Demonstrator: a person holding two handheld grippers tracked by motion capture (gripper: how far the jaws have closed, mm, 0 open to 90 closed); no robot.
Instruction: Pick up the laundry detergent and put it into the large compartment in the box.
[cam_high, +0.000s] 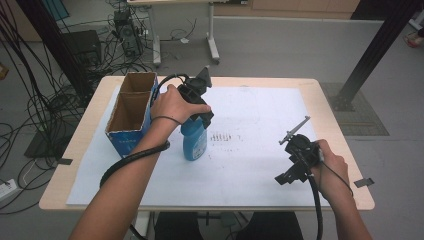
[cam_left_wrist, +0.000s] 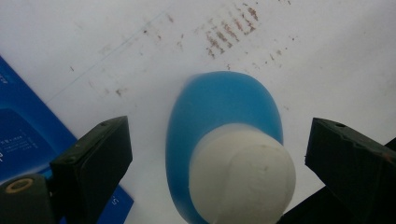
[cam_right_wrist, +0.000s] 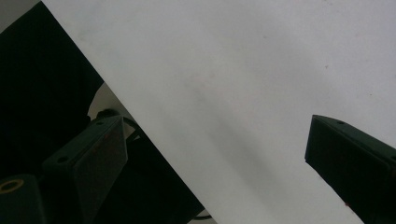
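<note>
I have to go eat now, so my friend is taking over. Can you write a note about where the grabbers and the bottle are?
Left gripper: open, jaws apart on either side of the white cap, not touching it.
Right gripper: open, holding nothing, over the white paper near the table's right front edge.
Blue bottle: upright on the paper, just right of the open cardboard box.
Done: left gripper lined up above the bottle.
Left: probably close on the cap or neck and lift; the box looks like a possible destination.

Grey floor (cam_high: 280, 45), cable tangle (cam_high: 30, 95), second table legs (cam_high: 214, 47).
</note>
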